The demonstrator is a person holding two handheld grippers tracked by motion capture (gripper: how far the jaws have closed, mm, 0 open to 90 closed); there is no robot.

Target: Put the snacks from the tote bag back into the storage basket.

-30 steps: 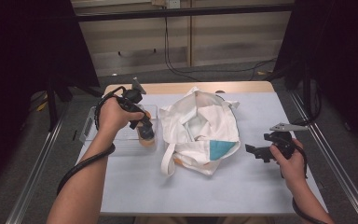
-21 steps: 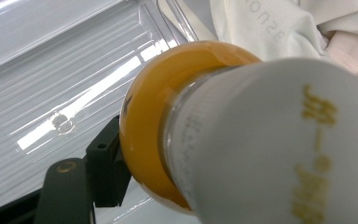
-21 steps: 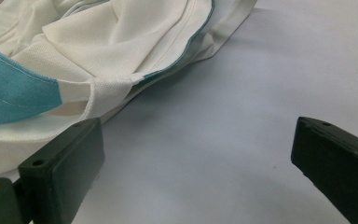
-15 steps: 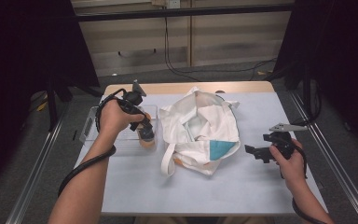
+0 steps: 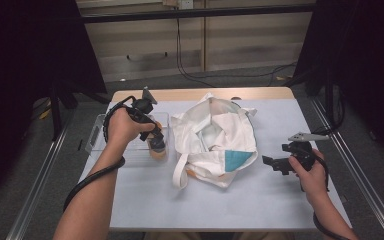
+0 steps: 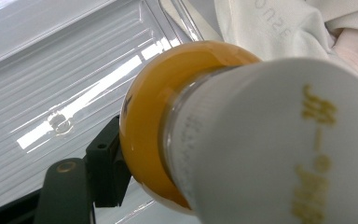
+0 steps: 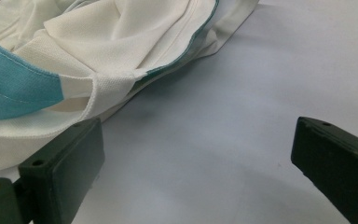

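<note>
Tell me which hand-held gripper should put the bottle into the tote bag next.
Left. The left hand-held gripper already grips the orange bottle over the clear tray, beside the white tote bag. The right hand-held gripper is open, holding nothing, and better suited to steadying the bag.

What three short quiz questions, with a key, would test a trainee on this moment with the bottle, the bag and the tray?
1. True or false: the right gripper is clamped on the white cloth bag.
2. What does the left gripper hold? A) a bottle of orange liquid with a white cap B) a strap of the bag C) nothing
3. Over which thing is the bottle held?

Key:
1. False: its jaws stand open over the bare table, beside the bag.
2. A: a jaw presses against the bottle's side.
3. The clear plastic tray, left of the bag in the high view.
</note>
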